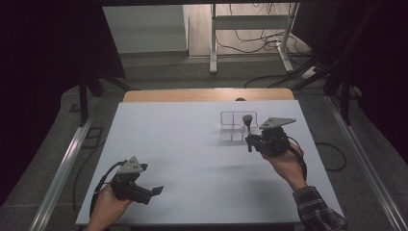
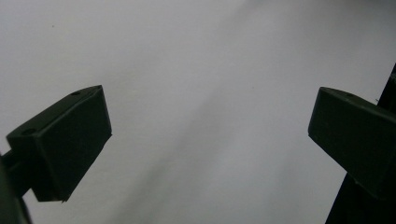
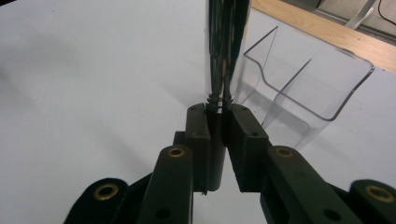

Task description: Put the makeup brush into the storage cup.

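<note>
My right claw (image 3: 218, 116) is clamped on the brush (image 1: 247, 126) handle, holding it upright beside the clear organizer (image 1: 233, 126) so it can drop into a slot. The right gripper view shows the pinch; the high view shows the bristle head. Left claw (image 2: 205, 140) gapes wide, idle, holding nothing.

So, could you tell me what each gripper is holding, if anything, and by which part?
The right gripper is shut on a makeup brush, gripping the lower end of its dark handle, next to the clear organizer. The left gripper is open and holds nothing.
</note>
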Demonstrator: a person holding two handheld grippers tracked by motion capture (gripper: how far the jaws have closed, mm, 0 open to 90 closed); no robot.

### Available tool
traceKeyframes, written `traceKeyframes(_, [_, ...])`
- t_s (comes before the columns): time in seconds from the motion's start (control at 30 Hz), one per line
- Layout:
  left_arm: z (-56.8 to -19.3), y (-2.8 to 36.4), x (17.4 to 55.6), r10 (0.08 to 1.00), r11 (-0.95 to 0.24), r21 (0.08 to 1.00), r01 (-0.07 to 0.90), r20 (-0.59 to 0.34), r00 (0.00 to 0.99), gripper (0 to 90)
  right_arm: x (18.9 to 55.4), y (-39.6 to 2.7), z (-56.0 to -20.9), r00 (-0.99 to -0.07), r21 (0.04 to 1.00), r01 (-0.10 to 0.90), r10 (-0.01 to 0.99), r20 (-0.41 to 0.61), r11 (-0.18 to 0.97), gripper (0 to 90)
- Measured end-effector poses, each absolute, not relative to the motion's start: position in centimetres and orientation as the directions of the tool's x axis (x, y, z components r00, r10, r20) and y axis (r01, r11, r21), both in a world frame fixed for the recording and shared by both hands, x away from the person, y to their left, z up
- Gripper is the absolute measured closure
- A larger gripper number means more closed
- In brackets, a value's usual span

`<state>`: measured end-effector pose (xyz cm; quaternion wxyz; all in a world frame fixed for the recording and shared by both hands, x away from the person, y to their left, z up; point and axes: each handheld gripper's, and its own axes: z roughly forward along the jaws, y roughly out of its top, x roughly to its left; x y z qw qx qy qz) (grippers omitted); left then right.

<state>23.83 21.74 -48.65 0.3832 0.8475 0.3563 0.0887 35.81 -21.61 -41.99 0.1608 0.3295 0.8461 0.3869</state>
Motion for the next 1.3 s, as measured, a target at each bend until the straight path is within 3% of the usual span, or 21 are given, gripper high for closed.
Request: traceKeyframes(1.3, [-49.3,24.8,22.2,0.724,-0.443,0.713,0.544,-0.074,0.686,0.3,39.8,-22.9,-39.3,-0.671,0.816,0.447,0.740,0.036,0.366,78.2])
